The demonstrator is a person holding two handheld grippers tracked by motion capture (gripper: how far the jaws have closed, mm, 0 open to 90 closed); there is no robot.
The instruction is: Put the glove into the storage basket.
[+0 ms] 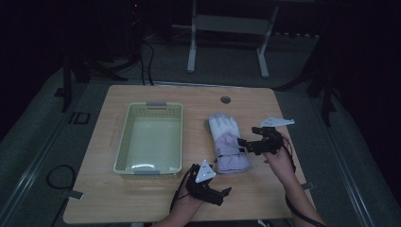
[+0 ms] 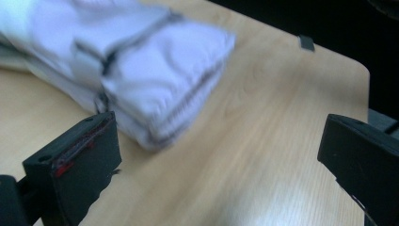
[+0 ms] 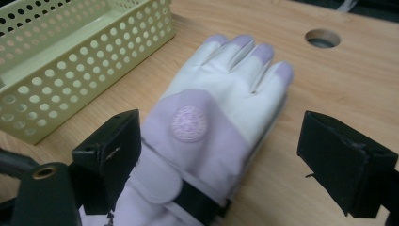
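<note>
Wooden surface carrying glove, basket. Both claws released: right claw straddling glove, left claw nearing cuff. Probably pre-grasp; next closing, lifting basketward.

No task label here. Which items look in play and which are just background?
In play, judging by where the jaws point:
- glove, between the open jaws of the right hand-held gripper
- left hand-held gripper, open near the glove's cuff
- basket, probably

Background:
- table hole
- white frame behind the table

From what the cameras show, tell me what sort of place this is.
Probably a lab or recording room, not a home: a lone wooden table with a cable hole, dark surroundings, cables on the floor, and a metal stand behind.
</note>
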